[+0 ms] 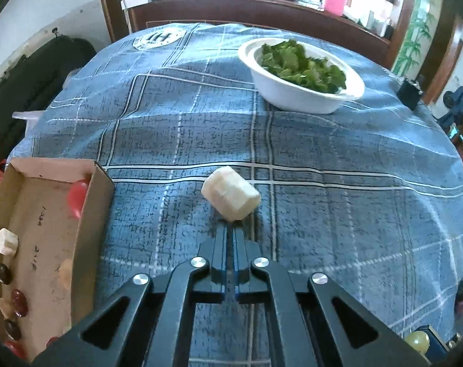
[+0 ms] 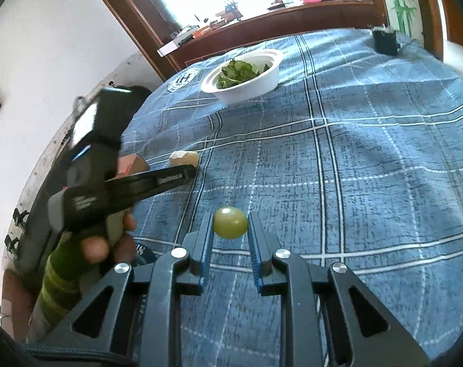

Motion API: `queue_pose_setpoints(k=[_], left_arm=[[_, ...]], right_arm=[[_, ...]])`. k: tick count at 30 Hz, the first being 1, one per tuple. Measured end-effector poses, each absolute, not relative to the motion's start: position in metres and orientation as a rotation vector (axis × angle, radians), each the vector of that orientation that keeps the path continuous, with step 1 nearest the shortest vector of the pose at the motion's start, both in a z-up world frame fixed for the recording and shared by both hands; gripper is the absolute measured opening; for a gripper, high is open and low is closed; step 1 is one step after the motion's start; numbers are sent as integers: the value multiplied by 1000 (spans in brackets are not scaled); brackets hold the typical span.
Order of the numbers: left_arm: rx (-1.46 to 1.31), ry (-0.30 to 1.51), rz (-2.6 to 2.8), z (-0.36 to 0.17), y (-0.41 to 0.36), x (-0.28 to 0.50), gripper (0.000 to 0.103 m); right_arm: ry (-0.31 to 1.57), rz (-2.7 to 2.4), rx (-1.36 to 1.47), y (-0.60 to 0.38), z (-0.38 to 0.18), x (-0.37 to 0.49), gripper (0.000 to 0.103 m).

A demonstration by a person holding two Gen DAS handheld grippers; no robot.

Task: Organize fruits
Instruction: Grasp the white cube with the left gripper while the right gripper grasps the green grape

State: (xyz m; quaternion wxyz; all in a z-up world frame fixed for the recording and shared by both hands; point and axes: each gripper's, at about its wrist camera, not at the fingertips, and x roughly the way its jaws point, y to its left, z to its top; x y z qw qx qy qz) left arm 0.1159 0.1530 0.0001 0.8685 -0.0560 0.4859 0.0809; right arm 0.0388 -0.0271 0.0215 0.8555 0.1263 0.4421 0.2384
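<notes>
A pale, cream-white fruit chunk (image 1: 230, 193) lies on the blue checked tablecloth (image 1: 338, 159), just beyond my left gripper (image 1: 230, 229). Its fingers are shut together with nothing between them. In the right wrist view the same chunk (image 2: 185, 158) sits at the tip of the left gripper (image 2: 187, 173), which a hand (image 2: 103, 244) holds. My right gripper (image 2: 230, 218) is shut on a round green grape (image 2: 230, 222), held between its blue pads (image 2: 207, 244) above the cloth. That grape (image 1: 417, 340) also shows at the left wrist view's bottom right.
A cardboard tray (image 1: 100, 189) stands at the table's left edge with a red piece (image 1: 77, 197), a pale chunk (image 1: 7, 241) and several dark red fruits (image 1: 19, 302). A white bowl of greens (image 1: 304, 91) sits far back. A black object (image 2: 384, 40) is at the far right.
</notes>
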Motion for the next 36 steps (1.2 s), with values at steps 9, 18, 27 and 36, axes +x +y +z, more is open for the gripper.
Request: queue_pose_setpoints(k=[9,18,27,36], left_arm=[[-143,938,141,33,160,56,0],[-174,879,176,58,186,-1,0],[-142,902,137,51,179,34,63],[1,935,220,16,155,121,77]], right_arm=[[889,536,257,-20,39,16,24],[898,577,258,-5,38,0,24],[896,595,242,9,38,-12,24],[905,553,259,-14,36,-16,24]])
